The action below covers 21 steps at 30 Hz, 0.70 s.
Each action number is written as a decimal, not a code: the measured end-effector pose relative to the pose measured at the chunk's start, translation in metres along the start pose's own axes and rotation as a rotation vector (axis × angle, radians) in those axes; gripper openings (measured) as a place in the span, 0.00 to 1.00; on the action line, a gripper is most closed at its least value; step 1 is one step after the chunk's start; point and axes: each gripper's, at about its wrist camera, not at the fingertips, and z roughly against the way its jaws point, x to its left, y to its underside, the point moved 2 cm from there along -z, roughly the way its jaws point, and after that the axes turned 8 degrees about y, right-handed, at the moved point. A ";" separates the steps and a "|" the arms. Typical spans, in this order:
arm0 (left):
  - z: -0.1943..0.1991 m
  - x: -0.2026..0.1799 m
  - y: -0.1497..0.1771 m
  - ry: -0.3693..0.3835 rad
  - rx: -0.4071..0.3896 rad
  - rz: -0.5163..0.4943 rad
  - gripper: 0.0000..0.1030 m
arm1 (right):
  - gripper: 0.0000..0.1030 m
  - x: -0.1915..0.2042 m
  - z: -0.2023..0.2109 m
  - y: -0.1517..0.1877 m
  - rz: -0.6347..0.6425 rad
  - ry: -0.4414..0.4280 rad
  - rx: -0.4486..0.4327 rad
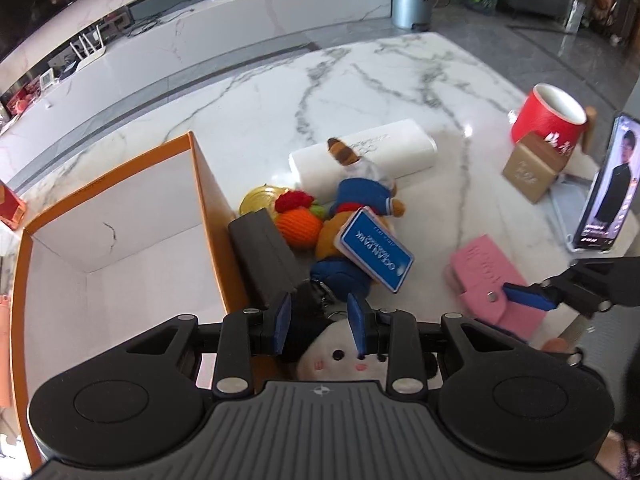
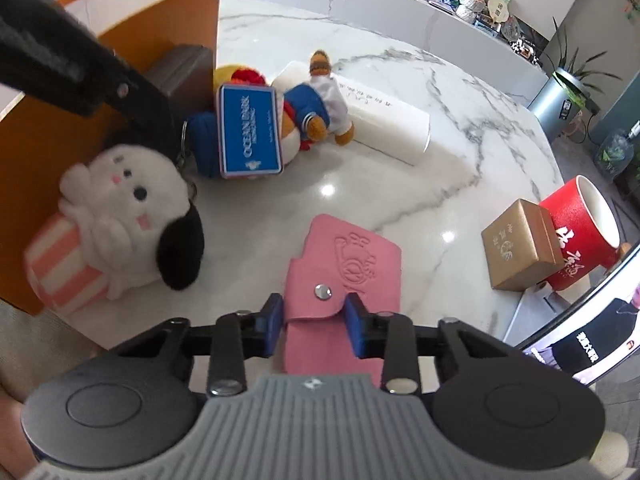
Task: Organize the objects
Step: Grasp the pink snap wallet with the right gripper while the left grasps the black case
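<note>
While the left gripper fingers clench the white plush dog beside the open orange cardboard box, the right gripper fingers clamp the flat pink snap wallet on the desk; its long axis runs forward along them; the box lies leftward.

A white marble counter with grey veins carries an open orange box, a white roll, a sailor bear toy, a pink pouch and a gold box. A red mug stands behind the gold box, with a phone propped just beside it.
</note>
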 end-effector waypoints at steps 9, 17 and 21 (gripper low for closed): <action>-0.004 0.008 0.001 -0.069 0.034 0.002 0.21 | 0.34 -0.007 0.001 -0.001 -0.030 -0.036 0.002; -0.003 0.025 0.004 -0.128 0.056 0.015 0.17 | 0.34 -0.015 0.003 -0.002 -0.066 -0.060 0.007; 0.000 0.034 0.005 -0.105 0.046 0.050 0.23 | 0.34 -0.023 0.004 -0.004 -0.118 -0.093 0.010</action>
